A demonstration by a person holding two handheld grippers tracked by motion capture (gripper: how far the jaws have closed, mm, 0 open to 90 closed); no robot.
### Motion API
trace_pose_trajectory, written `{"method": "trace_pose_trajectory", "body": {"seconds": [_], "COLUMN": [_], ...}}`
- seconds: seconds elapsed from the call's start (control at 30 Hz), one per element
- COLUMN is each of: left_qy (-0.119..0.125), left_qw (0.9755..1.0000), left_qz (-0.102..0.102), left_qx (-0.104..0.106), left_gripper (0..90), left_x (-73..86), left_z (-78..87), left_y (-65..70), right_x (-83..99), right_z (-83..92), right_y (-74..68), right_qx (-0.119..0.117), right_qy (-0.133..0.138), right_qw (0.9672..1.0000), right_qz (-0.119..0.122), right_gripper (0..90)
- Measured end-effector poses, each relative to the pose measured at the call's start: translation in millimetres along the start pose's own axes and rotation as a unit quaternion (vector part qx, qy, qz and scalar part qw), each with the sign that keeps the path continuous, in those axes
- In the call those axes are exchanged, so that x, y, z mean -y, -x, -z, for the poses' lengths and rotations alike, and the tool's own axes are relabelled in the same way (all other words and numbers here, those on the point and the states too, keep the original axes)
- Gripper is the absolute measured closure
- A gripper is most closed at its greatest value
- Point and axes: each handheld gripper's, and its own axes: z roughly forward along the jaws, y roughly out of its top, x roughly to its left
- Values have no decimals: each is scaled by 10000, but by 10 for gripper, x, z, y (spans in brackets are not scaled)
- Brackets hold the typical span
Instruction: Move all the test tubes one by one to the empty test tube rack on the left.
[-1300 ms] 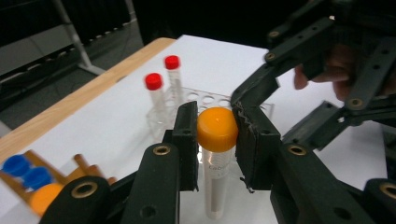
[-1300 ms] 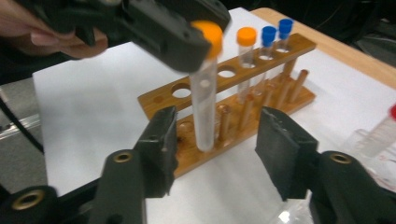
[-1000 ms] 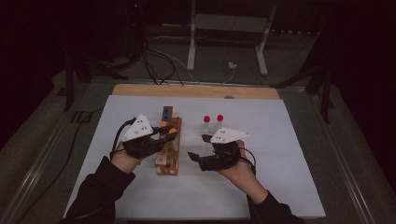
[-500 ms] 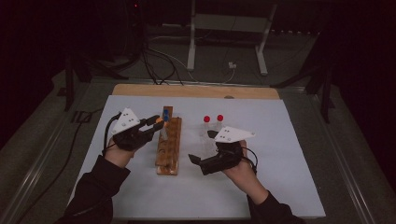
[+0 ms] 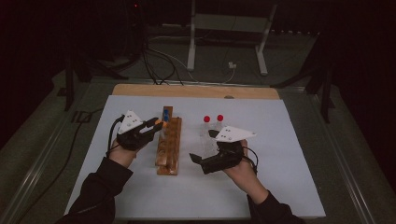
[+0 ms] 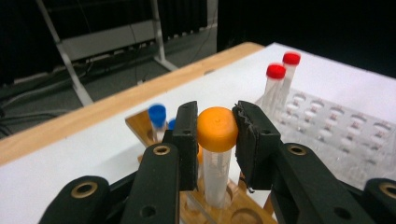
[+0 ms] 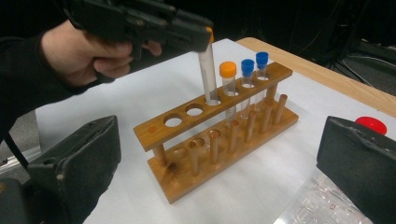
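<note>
The left gripper (image 6: 215,135) has its two black jaws clamped on the orange cap of a clear plastic test tube (image 6: 216,161), and that tube stands upright with its lower end already down through a hole in the top board of the wooden test-tube rack (image 7: 212,128). In the right gripper view the tube (image 7: 206,74) sits in the third hole from the near end, just beside another orange-capped tube (image 7: 228,88) and two blue-capped tubes (image 7: 254,77) farther along the rack. Two holes nearer the camera stand empty.

The right gripper (image 5: 201,161) rests low over the white table cover (image 5: 280,140), its jaws having just been opening and now spread wide, nothing between them. Just behind it, two red-capped tubes (image 5: 212,119) stand in a clear plastic rack (image 6: 336,135), well apart from the wooden one.
</note>
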Motion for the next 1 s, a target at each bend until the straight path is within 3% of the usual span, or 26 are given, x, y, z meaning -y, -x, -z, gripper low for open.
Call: {"method": "trace_pose_trajectory", "body": {"seconds": [0.5, 0.67, 0.8, 0.83, 1.0], "left_qy": [-691, -713, -710, -696, -611], "left_qw": [9975, 9972, 9974, 9975, 9980], "left_qz": [-86, -128, -95, -88, -65], "left_qx": [-137, -161, -63, -19, 138], "left_gripper": [716, 715, 704, 692, 428], "left_x": [158, 163, 159, 158, 105], "left_z": [-199, -194, -189, -186, -139], "left_y": [106, 119, 115, 119, 141], "right_x": [-4, -6, -16, -21, -39], "right_z": [22, 30, 53, 65, 139], "right_y": [29, 38, 54, 63, 173], "right_qx": [-15, -13, -1, 34, 203], "right_qy": [73, 95, 142, 167, 238], "right_qw": [10000, 9999, 9998, 9998, 9994], "right_qz": [-67, -89, -108, -101, -121], "right_gripper": [0, 0, 0, 1, 1]}}
